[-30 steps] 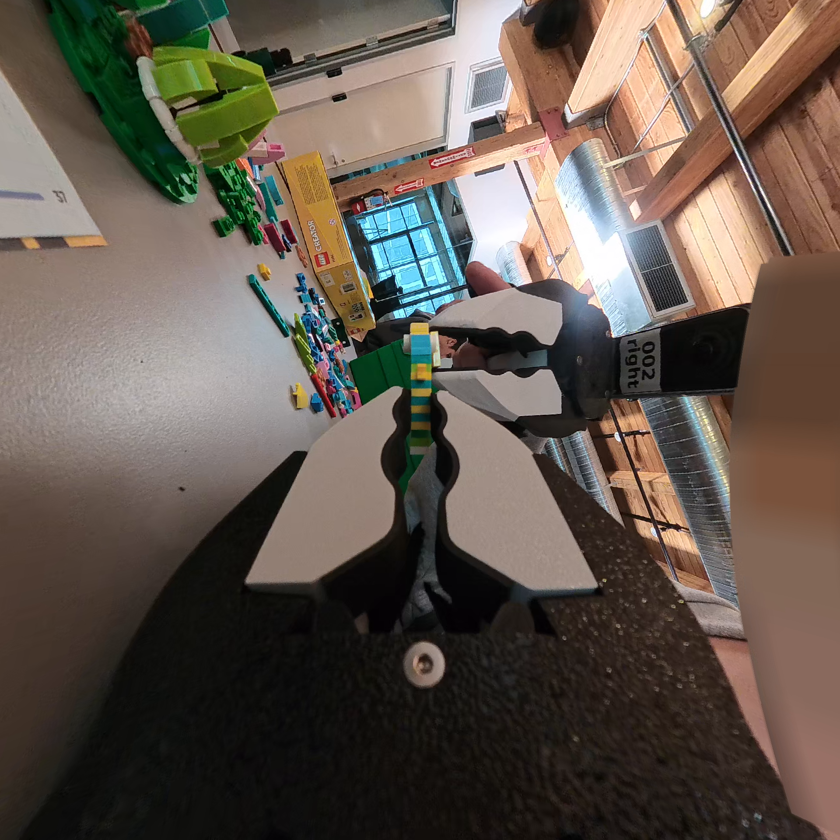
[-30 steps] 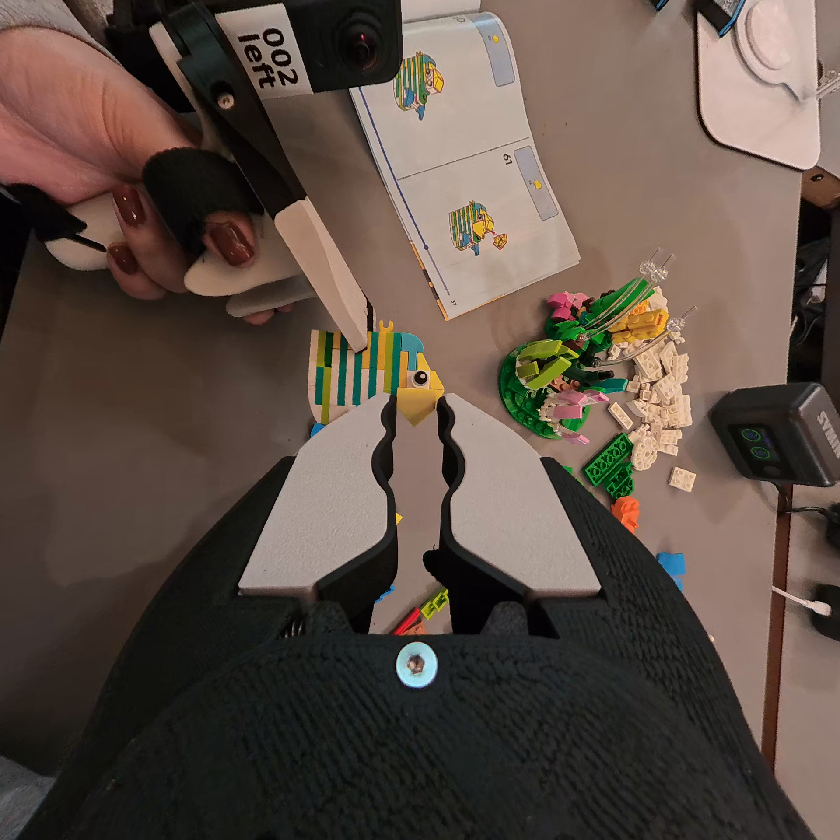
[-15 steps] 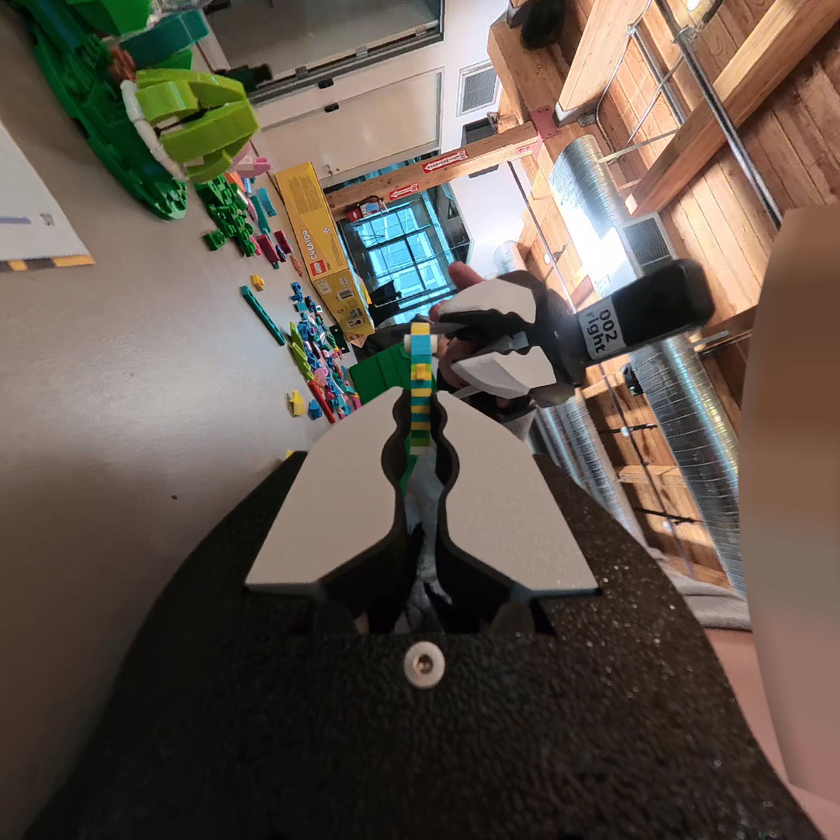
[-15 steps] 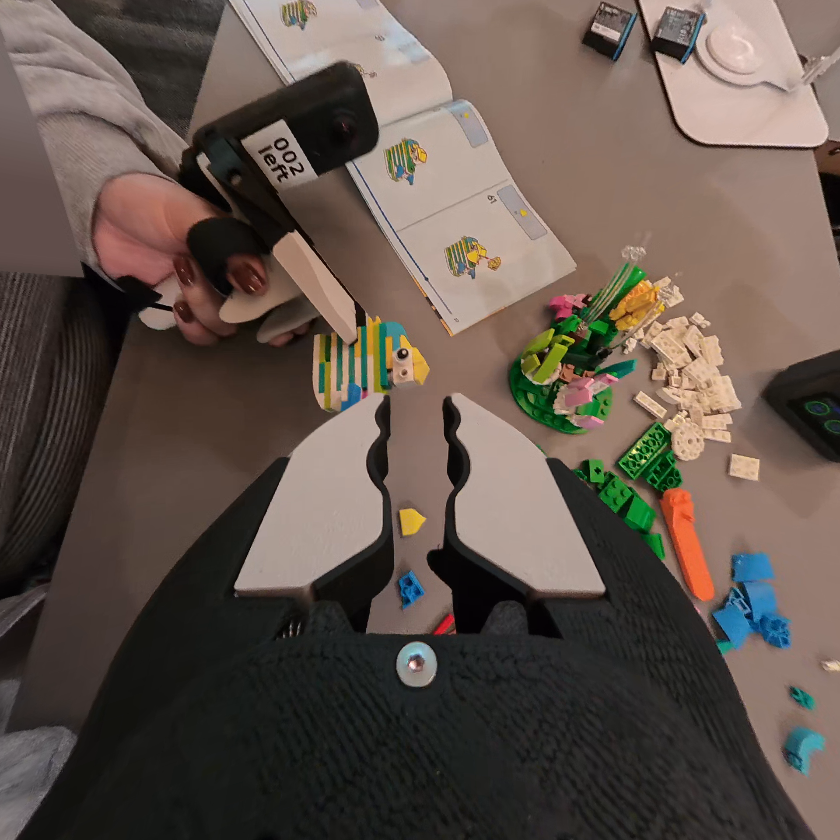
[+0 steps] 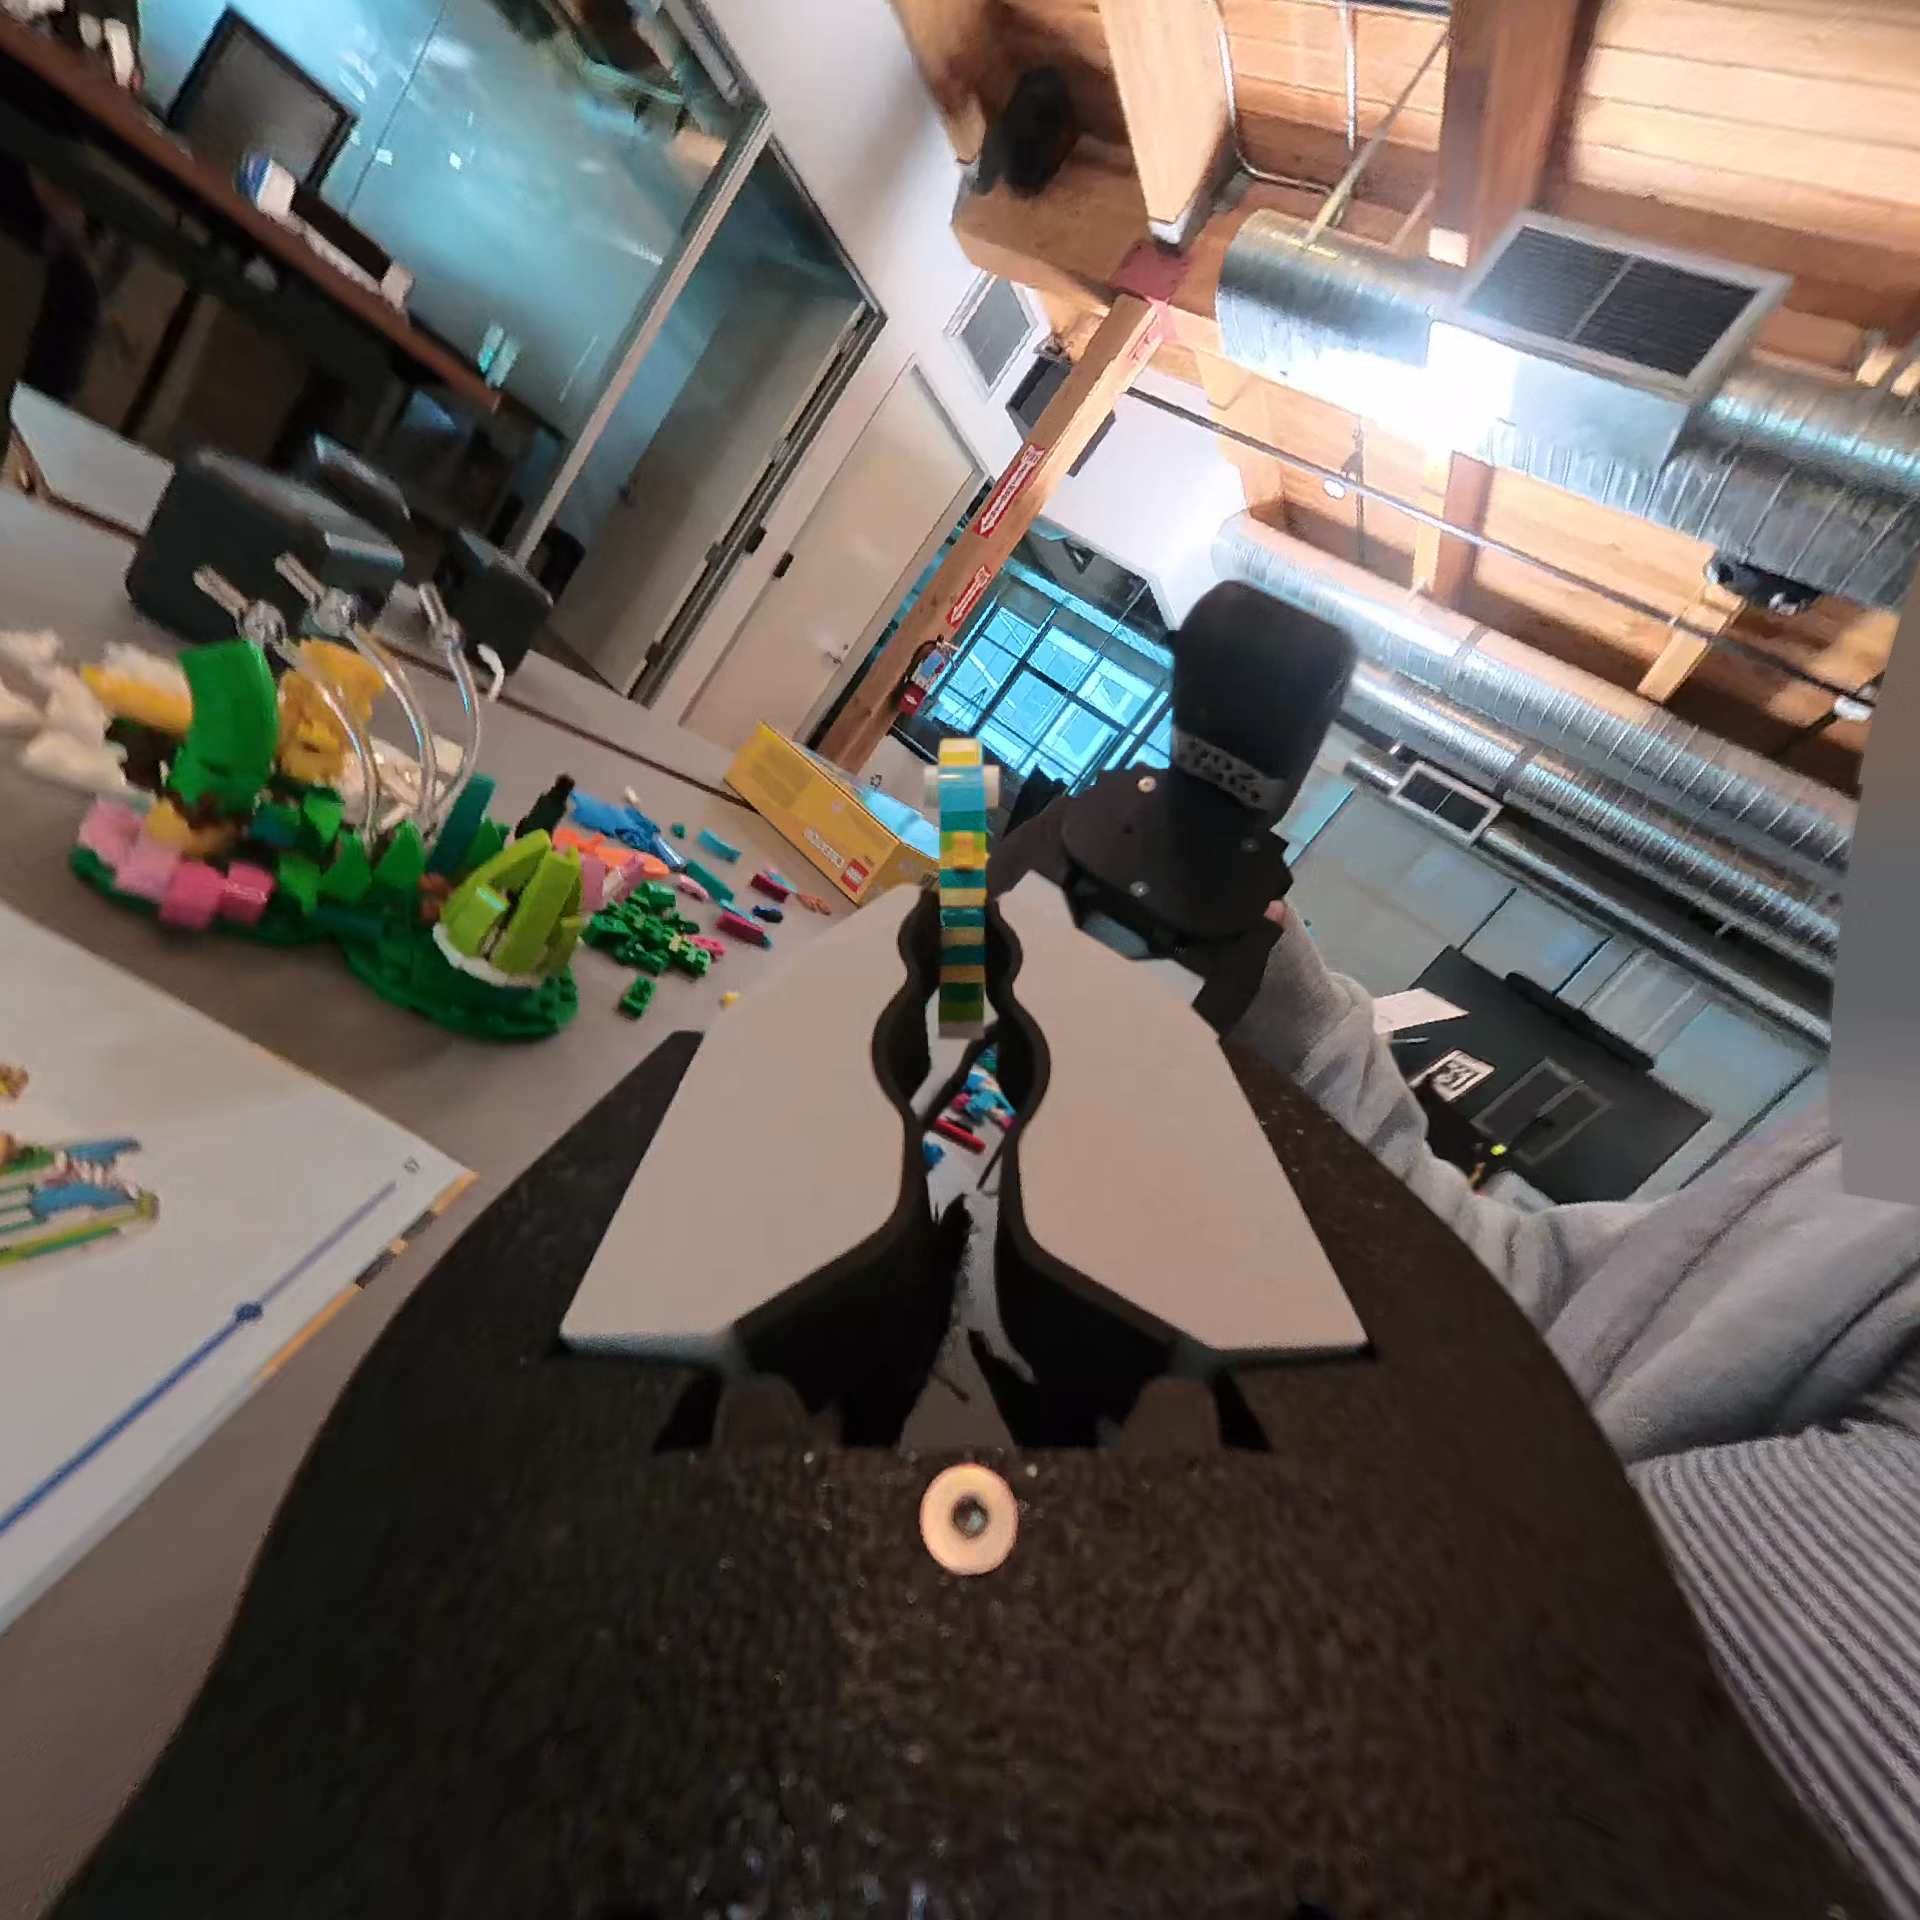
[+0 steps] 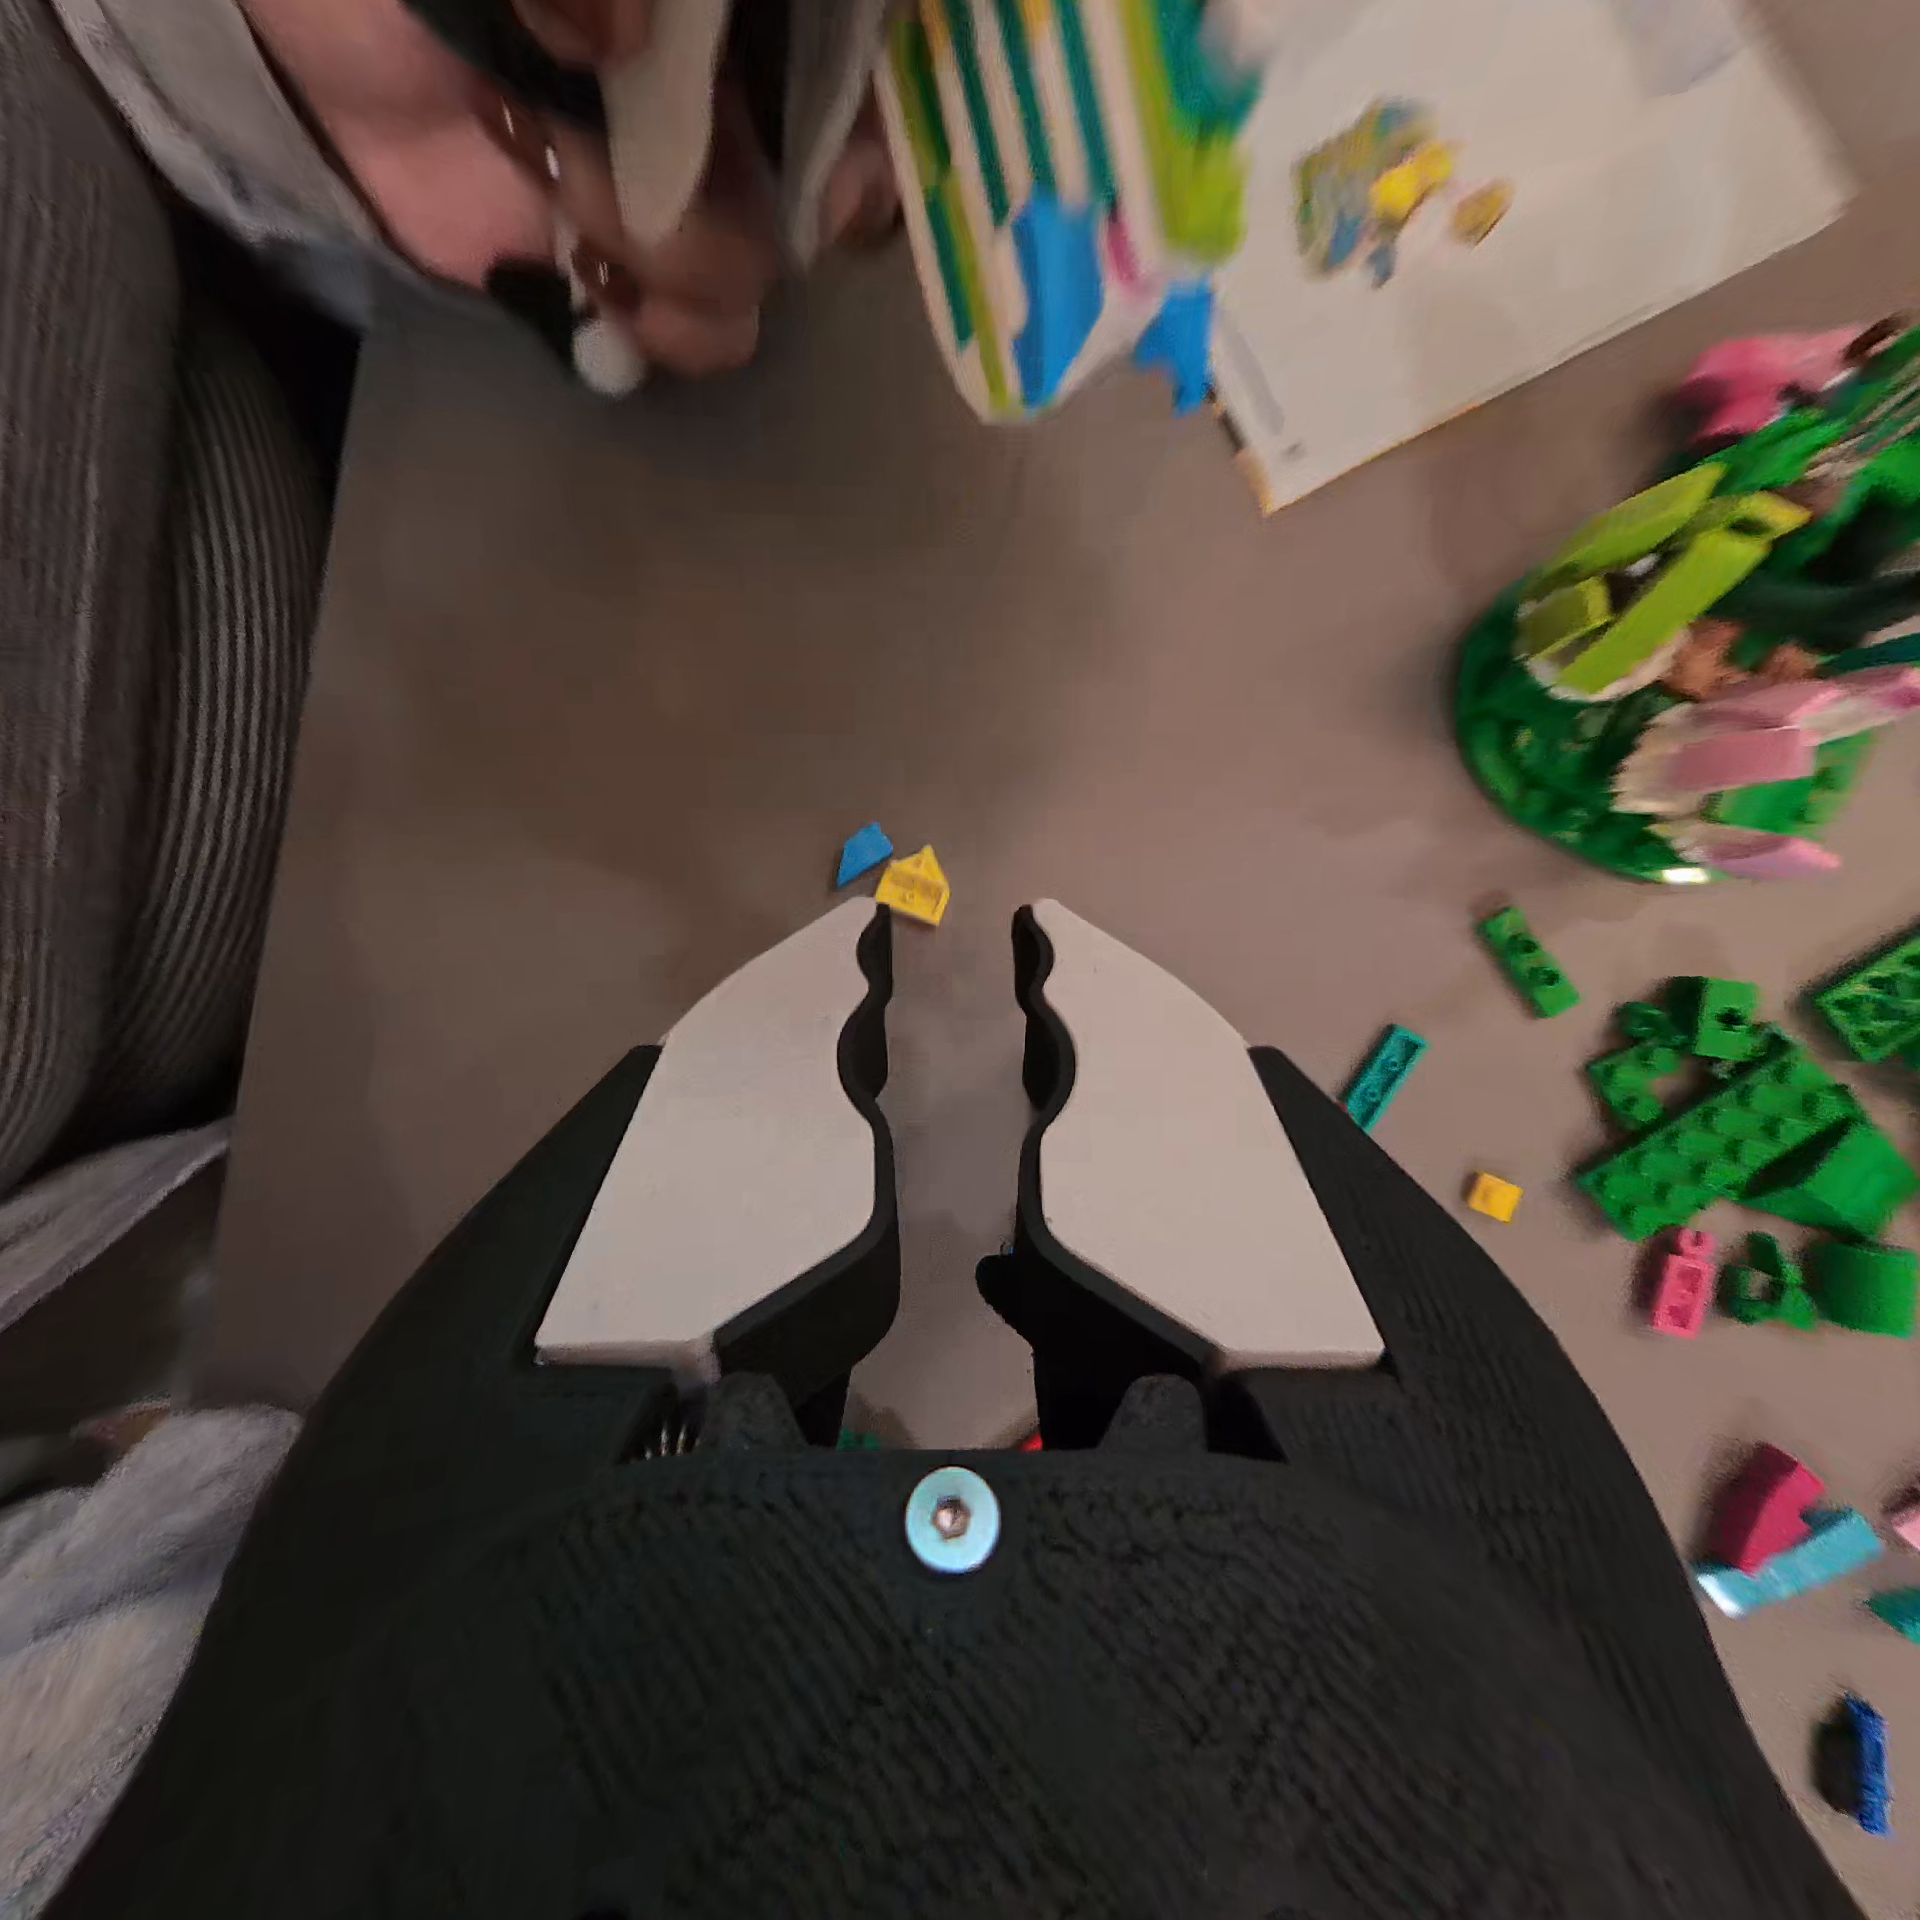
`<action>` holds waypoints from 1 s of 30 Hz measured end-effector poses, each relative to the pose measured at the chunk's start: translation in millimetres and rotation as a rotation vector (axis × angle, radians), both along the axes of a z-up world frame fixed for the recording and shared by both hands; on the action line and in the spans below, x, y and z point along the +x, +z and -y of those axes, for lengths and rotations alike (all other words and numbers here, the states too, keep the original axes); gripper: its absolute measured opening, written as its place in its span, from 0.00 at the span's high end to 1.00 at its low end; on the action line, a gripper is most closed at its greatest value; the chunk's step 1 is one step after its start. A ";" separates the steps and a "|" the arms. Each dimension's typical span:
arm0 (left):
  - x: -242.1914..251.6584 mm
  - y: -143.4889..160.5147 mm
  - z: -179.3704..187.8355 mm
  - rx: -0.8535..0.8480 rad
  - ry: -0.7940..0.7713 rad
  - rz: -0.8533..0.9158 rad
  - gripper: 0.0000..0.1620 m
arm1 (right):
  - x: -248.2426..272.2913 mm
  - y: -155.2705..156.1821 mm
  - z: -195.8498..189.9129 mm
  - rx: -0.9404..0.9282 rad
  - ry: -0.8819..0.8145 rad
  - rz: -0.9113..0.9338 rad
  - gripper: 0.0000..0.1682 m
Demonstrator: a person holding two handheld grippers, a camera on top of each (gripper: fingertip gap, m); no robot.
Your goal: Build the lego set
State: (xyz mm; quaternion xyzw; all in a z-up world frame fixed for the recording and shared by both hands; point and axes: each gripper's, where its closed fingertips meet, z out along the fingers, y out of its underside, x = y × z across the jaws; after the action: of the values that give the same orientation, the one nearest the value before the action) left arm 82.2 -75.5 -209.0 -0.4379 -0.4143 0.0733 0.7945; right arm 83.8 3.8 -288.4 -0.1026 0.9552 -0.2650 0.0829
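Right gripper [image 6: 951,914]: jaws apart, nothing between them, pointing down at bare grey table [image 6: 644,665]. Just past the left fingertip lie a small yellow wedge piece [image 6: 912,886] and a blue wedge piece [image 6: 862,854], touching or nearly so; neither sits between the jaws. Ahead of the tips the table is open up to the instruction booklet [image 6: 1538,260]. To the right of the jaws, well apart: loose green plates [image 6: 1725,1132], a teal plate [image 6: 1384,1075], a small yellow stud piece [image 6: 1494,1195], a pink brick [image 6: 1681,1280]. Farther right, the green plant model [image 6: 1662,707] on its round base. The table edge runs down the left side, a striped garment beyond it.

Left gripper [image 5: 961,914]: jaws clamped on the striped fish model [image 5: 961,883], held edge-on and upright, its upper part standing clear above the fingertips. The gripper is raised off the table and tilted, with ceiling beams and ducts behind. In the right wrist view the fish [image 6: 1039,197] hangs blurred at the far top, beside the holding hand [image 6: 499,177].

Left of the left jaws: booklet page [image 5: 187,1195], then the plant model [image 5: 312,852] with clear curved stems, scattered coloured pieces [image 5: 675,914], and a yellow box [image 5: 821,821] farther back. Right of the jaws, close behind the fish, the right gripper's black body [image 5: 1174,862] shows from the rear, a grey sleeve [image 5: 1351,1081] trailing from it.
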 end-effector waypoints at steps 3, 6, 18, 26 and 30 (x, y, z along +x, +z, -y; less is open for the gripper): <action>0.6 0.6 -0.7 -0.023 0.002 -0.024 0.96 | 1.7 -15.5 0.7 0.058 0.018 -0.003 0.88; -0.3 0.0 0.9 -0.001 -0.004 -0.014 0.96 | 5.3 -22.6 4.2 0.064 0.044 0.009 0.88; 0.5 -1.1 -1.6 -0.011 -0.013 -0.014 0.96 | 12.1 -34.7 6.2 0.086 0.089 0.035 0.95; -0.6 -1.9 0.0 0.005 -0.014 0.000 0.96 | 5.1 -30.8 8.5 0.058 0.071 0.003 1.00; -0.8 -2.0 0.4 0.009 -0.016 0.003 0.96 | 3.4 -25.1 9.3 0.025 0.069 0.004 1.00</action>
State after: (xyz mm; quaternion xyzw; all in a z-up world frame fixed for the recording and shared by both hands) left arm 81.4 -75.9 -211.0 -0.4379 -0.4125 0.0646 0.7962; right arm 87.2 -5.5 -313.5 -0.1340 0.9542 -0.2501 0.0952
